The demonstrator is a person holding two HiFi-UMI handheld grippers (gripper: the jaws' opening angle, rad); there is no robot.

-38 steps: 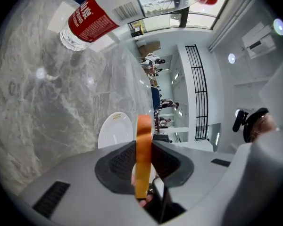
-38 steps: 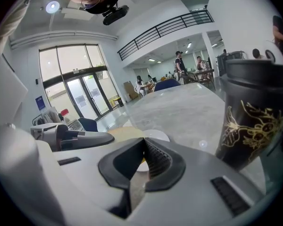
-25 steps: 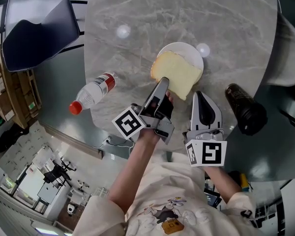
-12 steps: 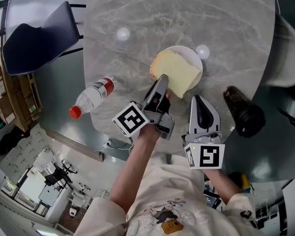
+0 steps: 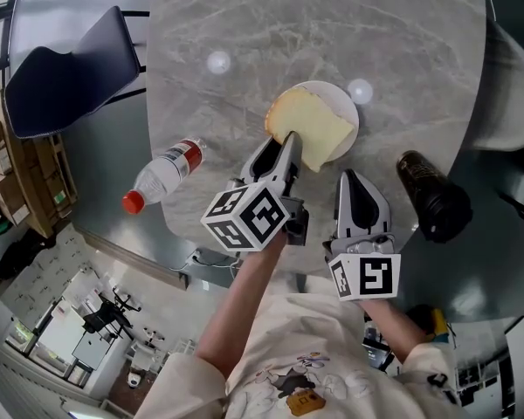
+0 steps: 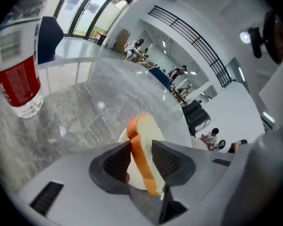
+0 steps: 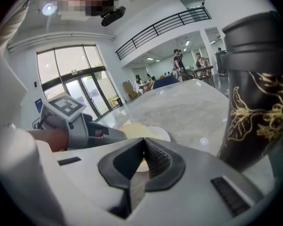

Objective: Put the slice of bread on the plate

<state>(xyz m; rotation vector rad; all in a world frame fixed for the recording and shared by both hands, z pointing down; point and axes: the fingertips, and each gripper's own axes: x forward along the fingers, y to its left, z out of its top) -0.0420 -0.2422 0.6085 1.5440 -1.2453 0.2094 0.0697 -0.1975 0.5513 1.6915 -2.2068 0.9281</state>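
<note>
The slice of bread [image 5: 321, 129] is being kept between the pads of the left tongs [image 5: 284, 144], whose jaws are opening. In the left gripper view the slice is being seen on edge, crust toward the camera, with both pads close against its faces. Just ahead of these tongs the bread is lying tilted over the white plate [image 5: 347, 103], its near edge overhanging the rim toward the tips.

Compared with a second ago, the left tongs have been rolled: two faces of the marker cube [image 5: 251, 219] are now being shown to the head view instead of one. The slice has been brought slightly further over the plate.

The right tongs [image 5: 353, 178] are being held pressed together and empty, unmoved, beside the left tongs and short of the plate. A dark flask [image 5: 433, 197] is standing on the grey marbled surface [image 5: 332, 24] to the right of the right tongs. A water bottle [image 5: 166, 172] with a red cap is lying on its side left of the left tongs.
</note>
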